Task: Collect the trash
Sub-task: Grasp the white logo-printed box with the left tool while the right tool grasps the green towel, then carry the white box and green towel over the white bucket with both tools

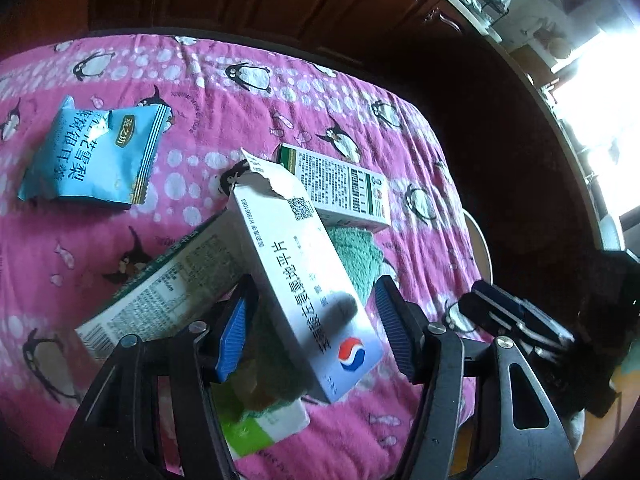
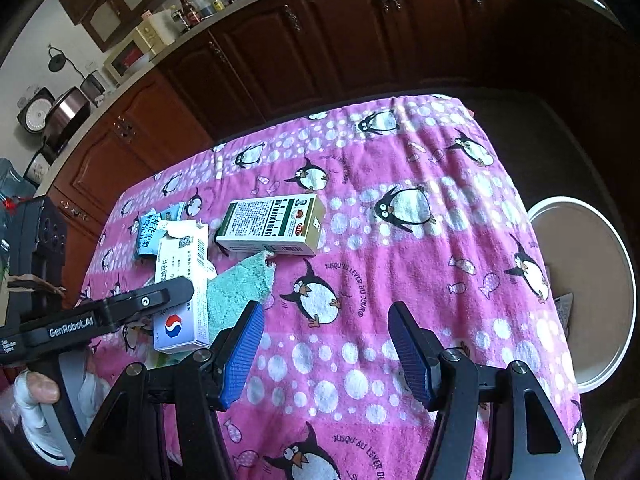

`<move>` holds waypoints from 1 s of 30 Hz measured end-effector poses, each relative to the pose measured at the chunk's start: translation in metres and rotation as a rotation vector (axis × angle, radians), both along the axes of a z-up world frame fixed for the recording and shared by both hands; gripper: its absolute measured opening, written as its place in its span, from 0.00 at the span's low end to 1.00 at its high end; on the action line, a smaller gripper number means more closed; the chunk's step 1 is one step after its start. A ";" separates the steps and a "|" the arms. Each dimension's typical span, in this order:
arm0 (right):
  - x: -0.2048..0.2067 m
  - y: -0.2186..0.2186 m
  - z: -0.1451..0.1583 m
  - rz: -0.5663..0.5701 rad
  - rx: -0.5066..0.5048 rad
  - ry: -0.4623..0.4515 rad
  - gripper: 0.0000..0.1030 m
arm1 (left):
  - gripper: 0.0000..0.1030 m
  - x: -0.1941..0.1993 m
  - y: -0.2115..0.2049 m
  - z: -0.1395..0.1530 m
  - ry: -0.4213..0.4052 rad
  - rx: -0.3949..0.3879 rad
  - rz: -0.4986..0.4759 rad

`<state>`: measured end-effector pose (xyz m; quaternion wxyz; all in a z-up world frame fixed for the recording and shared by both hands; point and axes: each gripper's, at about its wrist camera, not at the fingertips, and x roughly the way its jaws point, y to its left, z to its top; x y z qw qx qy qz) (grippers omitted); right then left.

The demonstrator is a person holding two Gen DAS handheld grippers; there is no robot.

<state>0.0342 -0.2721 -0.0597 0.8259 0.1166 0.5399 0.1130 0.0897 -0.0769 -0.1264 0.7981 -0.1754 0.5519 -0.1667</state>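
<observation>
A white medicine box [image 1: 304, 280] with a torn top and a red-and-blue logo lies tilted across a green-and-white carton [image 1: 160, 300] and a teal cloth [image 1: 360, 256]. My left gripper [image 1: 312, 320] straddles the box, and a small gap shows at each blue pad, so it is open. In the right wrist view one of its black fingers [image 2: 164, 298] crosses the same box [image 2: 182, 280]. A blue snack packet [image 1: 92, 156] and a green-and-white box [image 1: 340, 188] lie further out. My right gripper [image 2: 324, 352] hangs open over bare tablecloth, holding nothing.
A pink penguin-print cloth [image 2: 420, 220] covers the table. A white round bin [image 2: 580, 292] stands off its right edge. Another green carton [image 1: 260, 424] lies beneath the left gripper. Dark wooden cabinets [image 2: 340, 40] run behind. A gloved hand [image 2: 32, 396] holds the left gripper.
</observation>
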 end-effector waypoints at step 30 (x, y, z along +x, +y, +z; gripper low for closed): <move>0.013 0.073 -0.039 0.046 0.302 0.091 0.32 | 0.16 -0.022 0.052 0.049 -0.158 0.022 0.006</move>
